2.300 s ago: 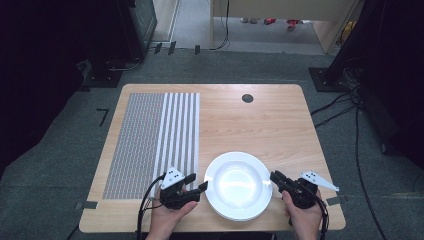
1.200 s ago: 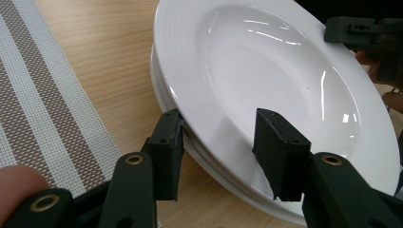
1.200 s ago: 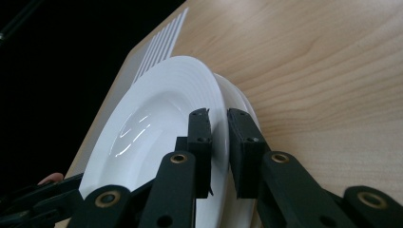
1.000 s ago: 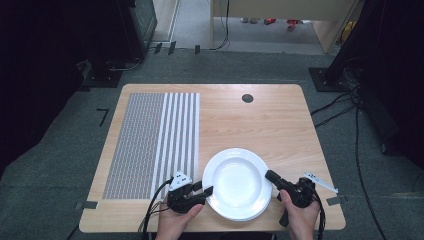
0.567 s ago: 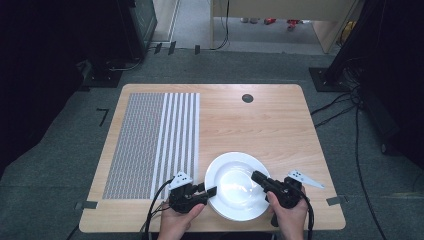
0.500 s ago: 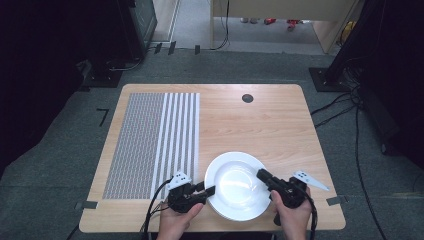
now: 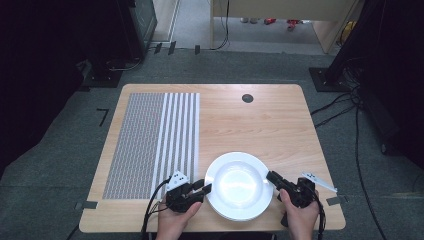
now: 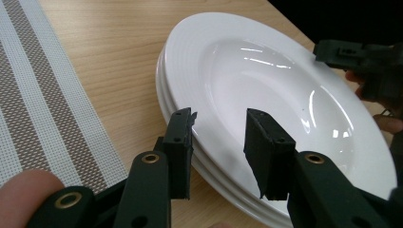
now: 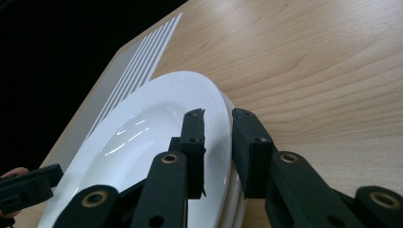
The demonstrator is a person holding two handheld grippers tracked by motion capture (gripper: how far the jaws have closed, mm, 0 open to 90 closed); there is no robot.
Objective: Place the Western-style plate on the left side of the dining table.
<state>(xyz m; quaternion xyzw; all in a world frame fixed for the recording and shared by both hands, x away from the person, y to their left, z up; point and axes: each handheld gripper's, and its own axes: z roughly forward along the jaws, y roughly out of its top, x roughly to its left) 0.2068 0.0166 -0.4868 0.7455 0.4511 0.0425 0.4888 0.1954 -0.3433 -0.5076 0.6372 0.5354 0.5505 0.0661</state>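
Both grippers have closed in on the white plates (image 7: 239,186) since the earliest picture, where each sat a little off the rim; the plates themselves look unmoved.

Stack: at least two plates, nested, on the near edge of the wooden table (image 7: 260,125), just right of the striped placemat (image 7: 152,142). Top plate is deep-welled and glossy, with a broad rim.

Left gripper (image 8: 218,137): jaws apart, straddling the left rim of the top plate, one jaw over the rim and one outside it. Not yet clamped.

Right gripper (image 9: 217,128): jaws narrowly apart either side of the right rim, inner jaw over the well, outer jaw beyond the edge. Whether either pad touches the rim cannot be told.

Judgement: the step in hand looks like a two-sided lift of the top plate. To do it well, each lower jaw should slip between the top rim and the plate beneath, so one plate comes away alone. Close both sides together, grip well onto the rim, and raise level; glazed ware is slippery and an uneven pinch may tip it
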